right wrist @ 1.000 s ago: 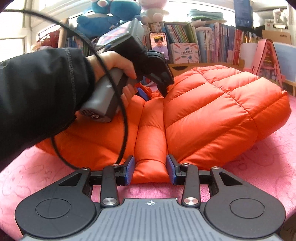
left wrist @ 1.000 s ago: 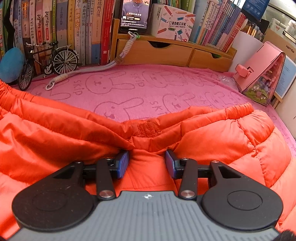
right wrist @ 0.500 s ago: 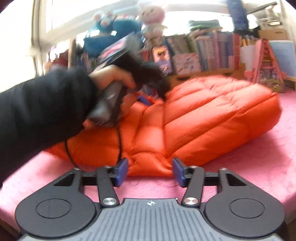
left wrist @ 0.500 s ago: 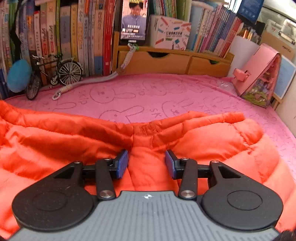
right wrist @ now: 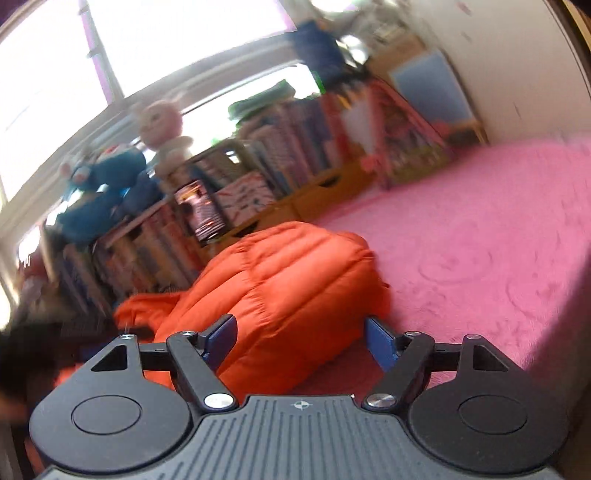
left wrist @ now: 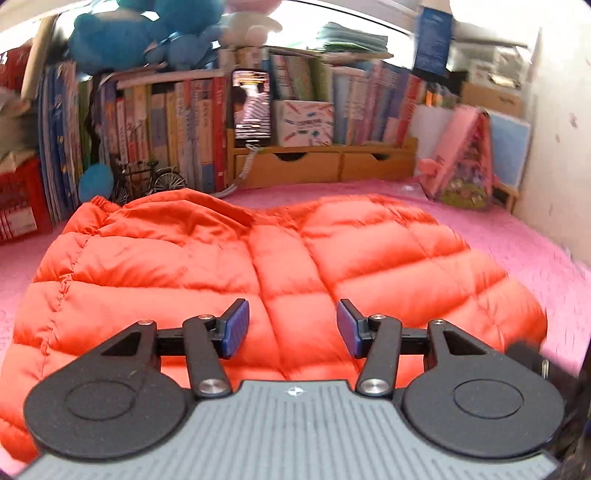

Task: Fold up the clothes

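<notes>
Blue-padded jaws of the left gripper (left wrist: 291, 328) stood apart and were opening, with nothing pinched between them; the orange puffer jacket (left wrist: 266, 266) lay just beyond and under the pads, free of them. The right gripper (right wrist: 301, 341) also had its jaws spread wide and opening, empty, its view rolled to one side and blurred. In that view the jacket (right wrist: 280, 295) sat ahead of the left pad as a puffy folded mound, and the right pad hung over bare pink cover.

From the left wrist view the jacket lay folded and fairly flat on the pink bunny-print cover (left wrist: 517, 251), quilted side up, an elastic cuff (left wrist: 98, 203) showing at its far left corner. Behind it ran a row of books (left wrist: 166, 125) with a phone (left wrist: 252, 107) propped upright on a wooden drawer unit (left wrist: 325, 166). A small model bicycle (left wrist: 147, 177) stood at the foot of the books, a pink toy house (left wrist: 465, 158) leaned at the right, and blue plush toys (left wrist: 129, 33) sat on top of the shelf.
</notes>
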Demonstrator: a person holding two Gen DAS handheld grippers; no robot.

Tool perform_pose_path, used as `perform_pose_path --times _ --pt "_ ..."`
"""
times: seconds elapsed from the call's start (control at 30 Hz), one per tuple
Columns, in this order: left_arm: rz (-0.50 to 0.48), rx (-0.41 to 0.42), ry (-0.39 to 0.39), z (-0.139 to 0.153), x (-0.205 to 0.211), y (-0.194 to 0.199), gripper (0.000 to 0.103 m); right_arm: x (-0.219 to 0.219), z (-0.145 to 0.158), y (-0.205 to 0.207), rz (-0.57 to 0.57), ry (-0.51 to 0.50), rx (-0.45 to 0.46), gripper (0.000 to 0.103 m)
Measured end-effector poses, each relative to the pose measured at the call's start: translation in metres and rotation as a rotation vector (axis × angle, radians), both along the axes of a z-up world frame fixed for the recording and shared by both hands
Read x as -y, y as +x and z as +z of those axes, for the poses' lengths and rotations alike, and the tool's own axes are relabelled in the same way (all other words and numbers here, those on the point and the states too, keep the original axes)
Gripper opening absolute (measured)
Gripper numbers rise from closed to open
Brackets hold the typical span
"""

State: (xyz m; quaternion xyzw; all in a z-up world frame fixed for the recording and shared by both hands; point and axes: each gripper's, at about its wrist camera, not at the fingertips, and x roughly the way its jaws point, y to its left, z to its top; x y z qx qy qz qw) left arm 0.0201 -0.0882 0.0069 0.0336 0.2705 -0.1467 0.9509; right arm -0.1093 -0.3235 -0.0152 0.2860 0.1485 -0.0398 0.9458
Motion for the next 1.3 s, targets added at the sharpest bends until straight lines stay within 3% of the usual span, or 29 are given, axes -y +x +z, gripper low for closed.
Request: perform_pose_path --times 0.17,0.37,0.57,0.73,1.03,1.07,1.17,1.3 --pt "0.031 -0.021 0.030 -0.014 0.011 0.011 0.051 0.017 -0.014 0.016 -0.015 0.140 -0.046 0.080" --pt "0.048 -0.063 0.017 -0.020 0.016 0.027 0.051 0.024 -0.015 0.035 0.008 0.160 -0.058 0.089" --pt "0.058 -0.070 0.030 -0.031 0.019 0.026 0.051 0.028 -0.015 0.054 -0.012 0.216 -0.038 0.090" --pt "0.066 -0.105 -0.039 -0.031 0.010 0.031 0.051 0.028 -0.016 0.067 -0.017 0.259 -0.025 0.090" --pt "0.074 -0.107 -0.061 -0.033 0.009 0.030 0.051 0.033 -0.019 0.110 0.045 0.356 0.008 0.091" --pt "0.077 -0.108 -0.065 -0.033 0.009 0.030 0.051 0.034 -0.019 0.116 0.058 0.367 0.002 0.087" --pt "0.082 -0.115 -0.092 -0.033 0.005 0.031 0.051 0.036 -0.018 0.126 0.075 0.379 -0.025 0.059" --pt "0.089 -0.121 -0.133 -0.033 0.000 0.030 0.051 0.026 0.006 0.122 0.118 0.237 0.014 0.045"
